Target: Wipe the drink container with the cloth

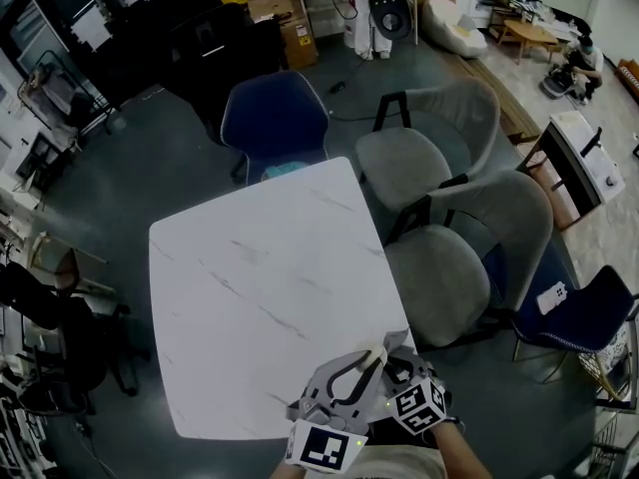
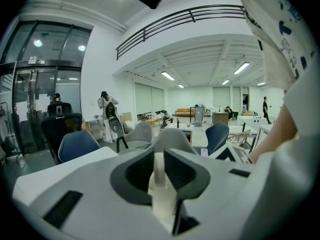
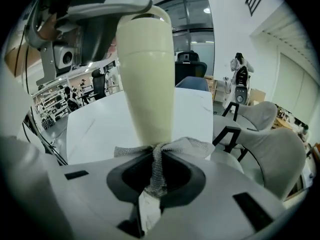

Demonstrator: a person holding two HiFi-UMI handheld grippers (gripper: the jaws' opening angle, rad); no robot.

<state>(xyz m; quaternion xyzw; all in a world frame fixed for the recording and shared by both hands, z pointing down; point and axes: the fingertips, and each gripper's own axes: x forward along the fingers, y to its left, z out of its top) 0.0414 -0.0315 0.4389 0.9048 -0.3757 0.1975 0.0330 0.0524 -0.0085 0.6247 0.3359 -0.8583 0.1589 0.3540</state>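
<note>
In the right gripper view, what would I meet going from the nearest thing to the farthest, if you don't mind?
Nearest first: grey mesh cloth → tall cream drink container → white marble-patterned table → dark blue chair.

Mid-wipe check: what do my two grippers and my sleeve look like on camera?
Both alike: the left gripper and right gripper have pale grey moulded shells, a dark grey recess round the jaws and black rectangular slots. Each carries a cube with black-and-white square markers. The garment is white with dark print.

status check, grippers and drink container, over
left hand-held gripper shut on drink container. right hand-held gripper shut on cloth, cloth against the container. both at near corner of table, nothing in the way.
</note>
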